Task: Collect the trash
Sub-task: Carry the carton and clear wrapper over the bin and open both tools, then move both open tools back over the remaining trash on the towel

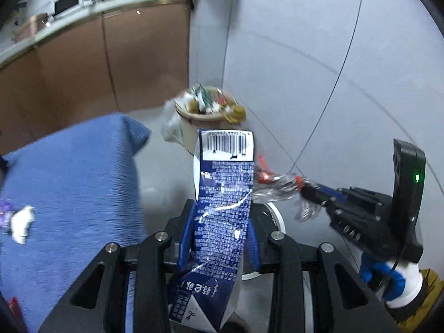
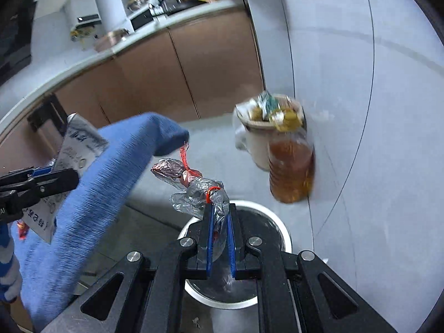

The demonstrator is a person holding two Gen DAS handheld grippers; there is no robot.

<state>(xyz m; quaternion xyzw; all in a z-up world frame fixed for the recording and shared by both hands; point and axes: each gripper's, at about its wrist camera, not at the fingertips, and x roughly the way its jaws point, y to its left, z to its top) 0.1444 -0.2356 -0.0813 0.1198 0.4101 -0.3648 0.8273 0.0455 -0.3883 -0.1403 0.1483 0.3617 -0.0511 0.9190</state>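
Overfilled waste basket [image 2: 259,138] on floor at wall — oil bottle [image 2: 291,166] touching its right side; open bin [image 2: 283,230] nearer, below both grippers; cloth-covered worktop [image 1: 69,166] left, kitchen cabinets [image 1: 111,55] behind.

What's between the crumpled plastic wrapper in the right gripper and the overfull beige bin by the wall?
In the right wrist view, bare grey floor separates the plastic wrapper from the beige bin; the amber bottle stands right of that line, against the bin.

Home kitchen. Evidence: brown base cabinets [image 2: 155,83] under a pale countertop [image 2: 91,58] carrying a pan [image 2: 111,40] and small appliances; grey tiled floor [image 1: 319,69]; overfilled waste bin [image 1: 205,111] beside a bottle of amber liquid [image 2: 291,169]; blue-clothed surface [image 1: 69,172].
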